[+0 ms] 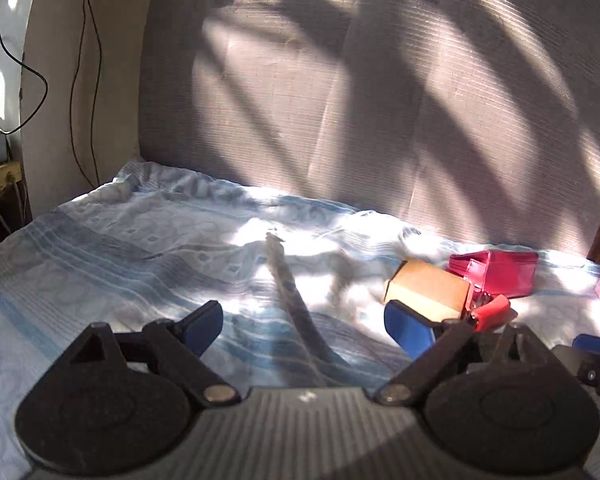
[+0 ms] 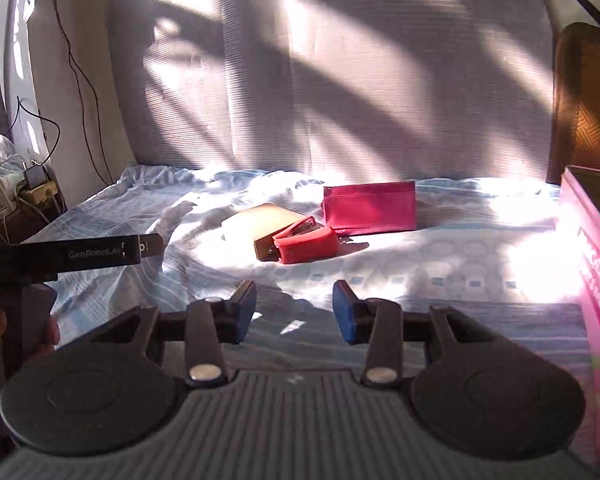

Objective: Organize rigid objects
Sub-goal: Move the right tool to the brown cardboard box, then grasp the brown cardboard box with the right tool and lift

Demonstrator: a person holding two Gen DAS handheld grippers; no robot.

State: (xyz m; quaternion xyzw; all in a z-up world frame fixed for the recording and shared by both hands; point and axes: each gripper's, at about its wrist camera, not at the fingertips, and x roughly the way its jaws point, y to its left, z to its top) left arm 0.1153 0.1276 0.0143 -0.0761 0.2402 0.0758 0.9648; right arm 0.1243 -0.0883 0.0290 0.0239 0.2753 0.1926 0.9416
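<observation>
A tan cardboard box (image 2: 260,222) lies on the blue bedsheet (image 2: 440,256), with a red stapler (image 2: 306,242) touching its front and a pink wallet (image 2: 370,208) standing just behind. In the left wrist view the box (image 1: 428,286), the stapler (image 1: 494,310) and the wallet (image 1: 500,272) sit at the right. My left gripper (image 1: 304,326) is open and empty, its right finger close to the box. My right gripper (image 2: 296,310) is open and empty, a short way in front of the stapler.
A pink carton (image 2: 596,280) stands at the right edge of the bed. A grey fabric headboard (image 2: 340,80) rises behind. Cables and a power strip (image 2: 36,188) sit at the left. The left gripper's body (image 2: 72,256) shows at the left of the right wrist view.
</observation>
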